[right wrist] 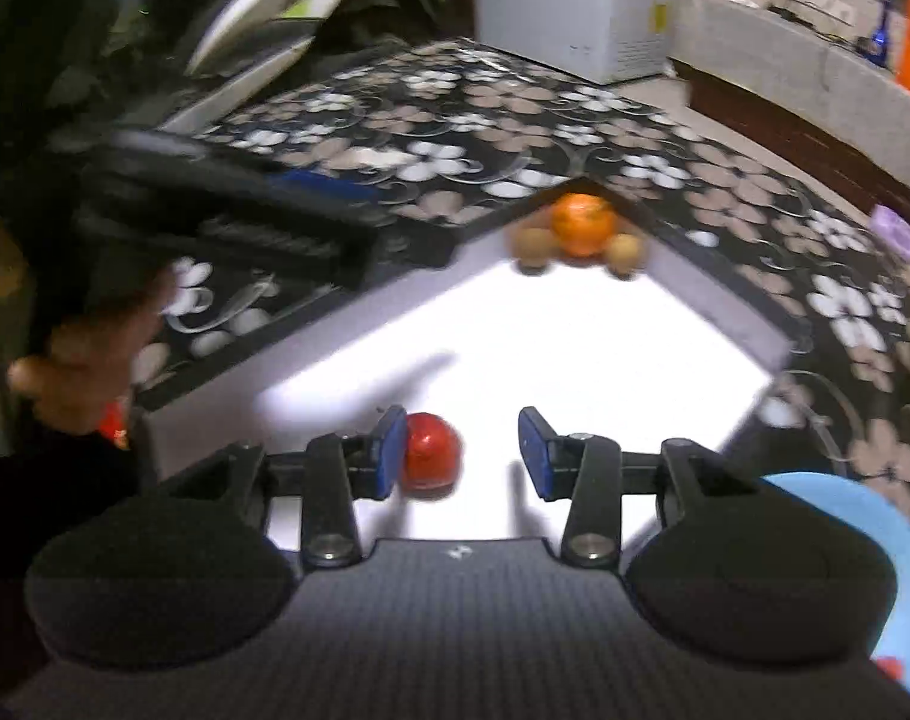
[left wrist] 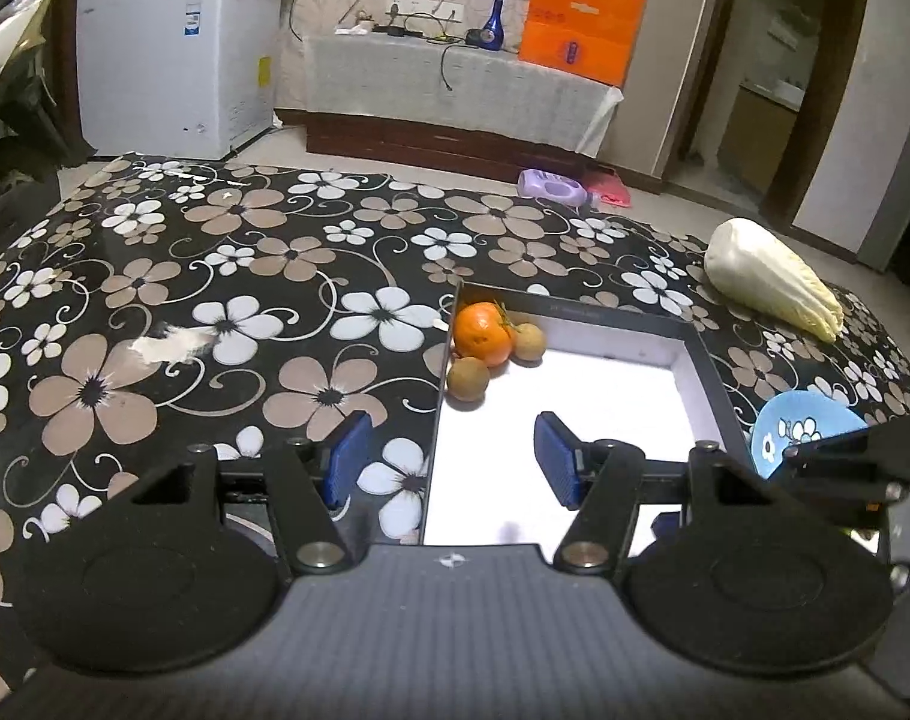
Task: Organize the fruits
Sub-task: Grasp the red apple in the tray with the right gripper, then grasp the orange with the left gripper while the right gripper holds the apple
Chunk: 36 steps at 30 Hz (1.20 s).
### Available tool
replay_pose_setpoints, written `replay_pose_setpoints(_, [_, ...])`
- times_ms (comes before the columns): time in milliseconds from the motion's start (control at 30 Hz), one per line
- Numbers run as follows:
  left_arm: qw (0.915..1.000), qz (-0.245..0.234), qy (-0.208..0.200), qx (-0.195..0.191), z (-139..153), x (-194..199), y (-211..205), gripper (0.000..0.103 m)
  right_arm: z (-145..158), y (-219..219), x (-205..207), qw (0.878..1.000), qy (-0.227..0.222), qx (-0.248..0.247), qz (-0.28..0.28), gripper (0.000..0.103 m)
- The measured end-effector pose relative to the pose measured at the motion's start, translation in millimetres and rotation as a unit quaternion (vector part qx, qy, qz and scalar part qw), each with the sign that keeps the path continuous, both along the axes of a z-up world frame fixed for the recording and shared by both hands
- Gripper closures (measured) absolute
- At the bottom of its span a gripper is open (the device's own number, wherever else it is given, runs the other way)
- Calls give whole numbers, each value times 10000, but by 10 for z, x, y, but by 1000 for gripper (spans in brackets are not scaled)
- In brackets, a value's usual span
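The table [left wrist: 227, 276], under its black cloth printed with white and tan flowers, fills most of both views, and a pale cabbage [left wrist: 766, 276] lies near its far right edge. On it sits the shallow box [left wrist: 703, 372] with dark walls and a bright white floor, which looks to be the place where the fruit is gathered. In its far corner an orange [left wrist: 481, 333] rests with two small brown fruits [left wrist: 468, 379] touching it, one on either side. A blue plate [left wrist: 805, 429] with a flower pattern stands just beside the box's right wall. The left gripper [left wrist: 452, 456] hangs over the near left wall of the box, its jaws moderately apart and nothing between them. The right gripper [right wrist: 462, 455] points down at the box floor with its jaws narrowly apart; the red fruit [right wrist: 431, 450] lies on the white floor against the left pad, while the right pad stands clear of it, so it looks released rather than gripped. The right wrist view is blurred, so I cannot tell whether that pad actually touches. To finish this placement cleanly, the jaws should be spread until both pads are clear, then lifted straight up and back, since a sideways drag could roll the fruit.
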State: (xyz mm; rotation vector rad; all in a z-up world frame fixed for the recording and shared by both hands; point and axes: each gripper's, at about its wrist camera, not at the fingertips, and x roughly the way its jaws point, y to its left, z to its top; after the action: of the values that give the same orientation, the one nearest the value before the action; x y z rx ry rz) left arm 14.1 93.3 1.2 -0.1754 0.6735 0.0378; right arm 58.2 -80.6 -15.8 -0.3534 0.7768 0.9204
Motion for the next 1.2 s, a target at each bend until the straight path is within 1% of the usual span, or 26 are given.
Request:
replay_pose_setpoints(67, [10000, 13, 7, 23, 7, -5, -8, 37, -6, 42, -67, 9999, -129, -24, 12, 60])
replay_pose_setpoints(167, [10000, 14, -9, 39, 21, -17, -7, 37, -65, 68, -111, 9995, -204, -225, -100, 60])
replay_pose_setpoints(233, [10000, 8, -6, 40, 23, -21, -7, 37, -126, 75, -121, 9995, -136, -265, -66, 60])
replay_pose_setpoints(333, [10000, -26, -36, 68, 39, -37, -27, 37, -170, 105, -138, 9991, -293, -283, -78, 65])
replay_pose_setpoints(400, [9999, -98, -91, 103, 48, -49, -59, 37, -214, 105, -115, 9990, -293, -290, -163, 69])
replay_pose_setpoints(467, [9995, -189, -150, 193, 49, -56, -106, 37, -207, 108, -96, 9988, -302, -295, -239, 69])
replay_pose_setpoints(533, [9993, -269, -175, 204, 42, -50, -142, 37, -178, 88, -83, 9974, -441, -400, -399, 69])
replay_pose_setpoints(600, [9992, -326, -177, 167, 32, -15, -178, 37, -116, -20, -30, 9970, -394, -282, -600, 69])
replay_pose_setpoints(733, [9993, -333, -103, 127, -9, 133, -306, 38, 83, -281, 61, 9925, -493, 81, -1119, 70])
replay_pose_setpoints(833, [9993, -277, -77, 256, -21, 275, -441, 38, 201, -470, 134, 9865, -610, 280, -1496, 69])
replay_pose_setpoints(933, [9988, -361, -104, 325, -19, 443, -543, 38, 253, -655, 218, 9813, -627, 418, -1772, 69])
replay_pose_setpoints(1033, [9960, -536, -366, 613, 18, 648, -570, 38, 272, -796, 247, 9787, -575, 527, -1897, 69])
replay_pose_setpoints(1100, [9962, -581, -338, 558, 5, 788, -498, 38, 279, -880, 243, 9779, -537, 595, -1931, 69])
replay_pose_setpoints(1200, [9971, -495, -237, 522, -55, 946, -382, 38, 291, -935, 239, 9780, -516, 640, -1919, 69])
